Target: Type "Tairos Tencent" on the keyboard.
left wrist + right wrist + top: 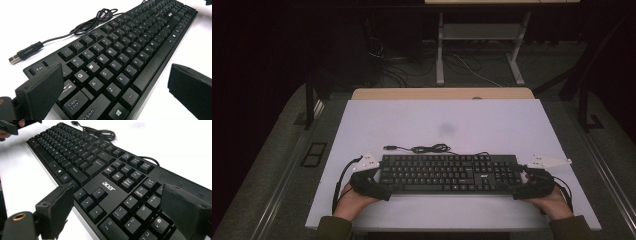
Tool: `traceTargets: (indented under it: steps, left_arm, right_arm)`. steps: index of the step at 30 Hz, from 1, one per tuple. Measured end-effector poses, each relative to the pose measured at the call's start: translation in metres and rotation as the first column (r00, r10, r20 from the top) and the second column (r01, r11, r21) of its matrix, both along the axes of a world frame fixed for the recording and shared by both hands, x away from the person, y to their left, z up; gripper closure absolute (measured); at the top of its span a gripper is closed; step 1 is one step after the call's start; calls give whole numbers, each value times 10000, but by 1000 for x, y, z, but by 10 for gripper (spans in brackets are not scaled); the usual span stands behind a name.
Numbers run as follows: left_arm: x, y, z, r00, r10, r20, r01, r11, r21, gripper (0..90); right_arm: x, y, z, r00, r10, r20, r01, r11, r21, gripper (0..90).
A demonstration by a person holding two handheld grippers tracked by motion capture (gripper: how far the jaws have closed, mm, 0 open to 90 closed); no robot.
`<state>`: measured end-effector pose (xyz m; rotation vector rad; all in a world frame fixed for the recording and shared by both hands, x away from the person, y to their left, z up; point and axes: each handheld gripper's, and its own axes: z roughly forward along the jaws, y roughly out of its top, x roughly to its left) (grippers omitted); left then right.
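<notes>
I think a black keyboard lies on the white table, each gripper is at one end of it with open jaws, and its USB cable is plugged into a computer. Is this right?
Not quite. The cable is not plugged in: the left gripper view shows its USB plug lying loose on the table. The rest holds: the keyboard has the left gripper and right gripper at its ends, jaws open.

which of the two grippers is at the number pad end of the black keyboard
The right gripper: its open jaws straddle the black keyboard's number pad end; the left gripper straddles the Esc end.
</notes>
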<state>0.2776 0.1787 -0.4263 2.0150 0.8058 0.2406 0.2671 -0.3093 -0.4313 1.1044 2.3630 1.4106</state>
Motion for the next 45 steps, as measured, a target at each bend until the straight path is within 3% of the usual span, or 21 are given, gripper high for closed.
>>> traceTargets:
  steps: [10, 14, 26, 45]
  left_arm:
    - [0, -2, 0, 10000, -78, 0, 78, 9999, -65, 0]
    - [0, -3, 0, 9998, -48, 186, 50, 10000, -84, 0]
    - [-1, -5, -1, 9997, -134, 198, 136, 9998, -123, 0]
    - [-3, -7, -2, 9996, -174, 228, 178, 9997, -157, 0]
  right_arm:
    - [4, 2, 3, 9999, 132, 92, -133, 9999, 102, 115]
    - [7, 5, 4, 9997, 231, 56, -233, 9993, 296, 115]
    - [14, 14, 8, 9989, 476, 12, -476, 9965, 687, 115]
    - [24, 40, 13, 9941, 1078, 101, -1083, 9909, 803, 115]
